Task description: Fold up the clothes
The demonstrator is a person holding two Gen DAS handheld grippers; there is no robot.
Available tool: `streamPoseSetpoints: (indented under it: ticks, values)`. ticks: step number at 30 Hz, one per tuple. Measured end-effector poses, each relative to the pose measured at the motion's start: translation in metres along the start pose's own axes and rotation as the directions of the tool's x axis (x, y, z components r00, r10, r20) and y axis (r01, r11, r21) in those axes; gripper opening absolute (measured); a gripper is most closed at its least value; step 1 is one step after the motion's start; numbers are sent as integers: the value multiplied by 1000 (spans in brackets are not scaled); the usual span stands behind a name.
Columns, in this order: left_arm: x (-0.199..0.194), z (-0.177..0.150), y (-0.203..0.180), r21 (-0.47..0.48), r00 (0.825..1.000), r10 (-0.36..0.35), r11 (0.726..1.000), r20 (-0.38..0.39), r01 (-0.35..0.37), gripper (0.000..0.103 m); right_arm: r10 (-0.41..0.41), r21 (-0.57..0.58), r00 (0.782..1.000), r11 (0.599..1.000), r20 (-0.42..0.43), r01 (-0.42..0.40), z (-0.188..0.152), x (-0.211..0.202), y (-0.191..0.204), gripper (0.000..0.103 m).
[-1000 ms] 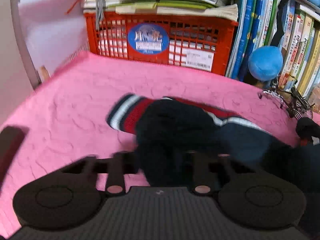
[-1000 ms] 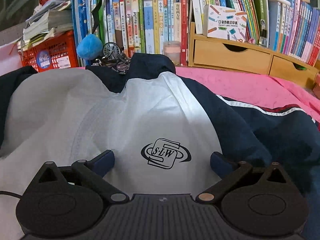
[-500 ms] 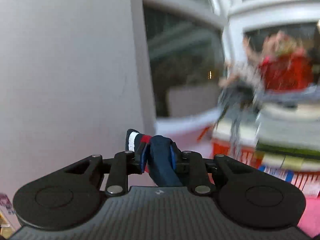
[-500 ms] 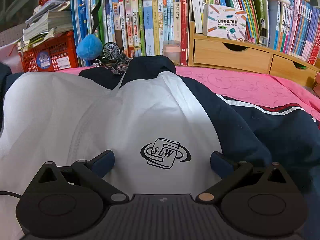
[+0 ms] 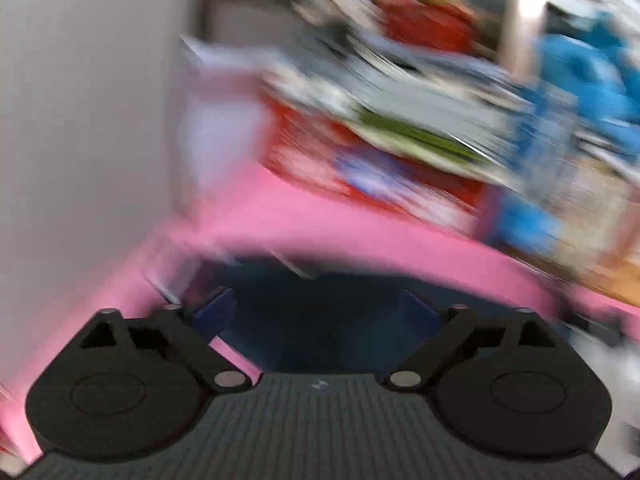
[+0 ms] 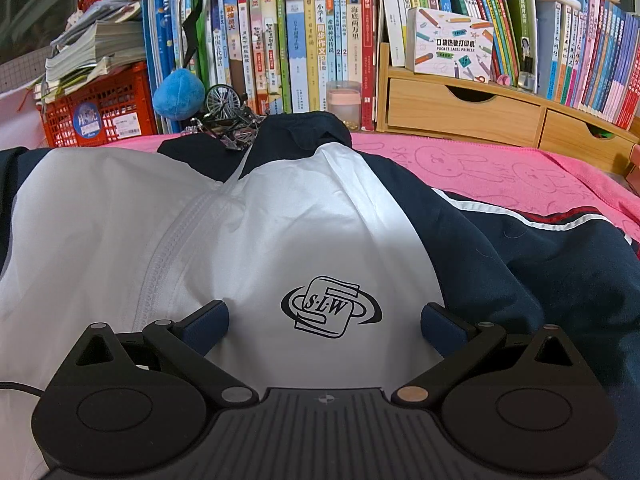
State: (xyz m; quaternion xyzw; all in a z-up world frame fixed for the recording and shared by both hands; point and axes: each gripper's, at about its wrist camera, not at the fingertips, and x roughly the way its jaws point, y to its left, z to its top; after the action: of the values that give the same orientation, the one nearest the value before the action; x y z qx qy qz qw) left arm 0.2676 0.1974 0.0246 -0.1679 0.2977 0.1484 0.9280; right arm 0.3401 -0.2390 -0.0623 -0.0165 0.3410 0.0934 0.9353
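A navy and white zip jacket with a black logo lies spread on the pink cloth. My right gripper is open, its jaws resting wide apart on the white front panel either side of the logo. In the blurred left wrist view my left gripper is open over dark navy fabric of the jacket, on the pink cloth. Nothing is held between its jaws.
A red crate with stacked papers stands at the back left. Books, a blue plush ball, a small model bicycle and a wooden drawer unit line the back edge.
My left gripper lifted the striped sleeve cuff, swung it over and has let it go; it is now open and moving fast. My right gripper has stayed still and open.
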Motion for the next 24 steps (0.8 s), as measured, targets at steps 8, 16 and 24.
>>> streamPoseSetpoints:
  ticks: [8,16,24]
  values:
    - [50,-44,-34,-277,931,-305,929,-198,245,103,1,-1,1000,1000,0,-1,0,0,0,103]
    - [62,-33,-23,-446,929,-350,855,-119,265,90,2,-1,1000,1000,0,-2,0,1,0,103]
    - [65,-33,-8,-554,908,-409,779,-96,293,103,4,-2,1000,1000,0,-4,0,1,0,103]
